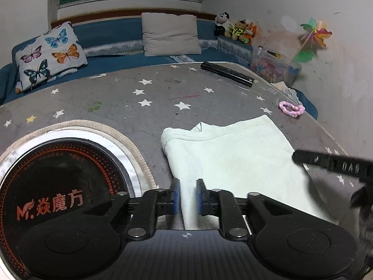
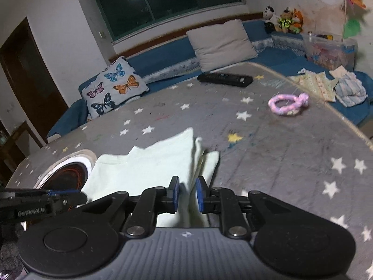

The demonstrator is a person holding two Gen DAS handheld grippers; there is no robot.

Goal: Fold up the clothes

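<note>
Behind the pale green garment [image 1: 228,154], one clear plastic bin [image 1: 276,68] held small toys. The left gripper [image 1: 188,194] and right gripper [image 2: 188,193] each clamped the garment's near edge.

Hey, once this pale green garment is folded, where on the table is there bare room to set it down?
Widest bare stretch: the star-print tablecloth right of the pale green garment, short of the pink ring. Another lies between the garment and the black remote. Crowded: the left side, where the round cooktop sits beside the garment.
</note>
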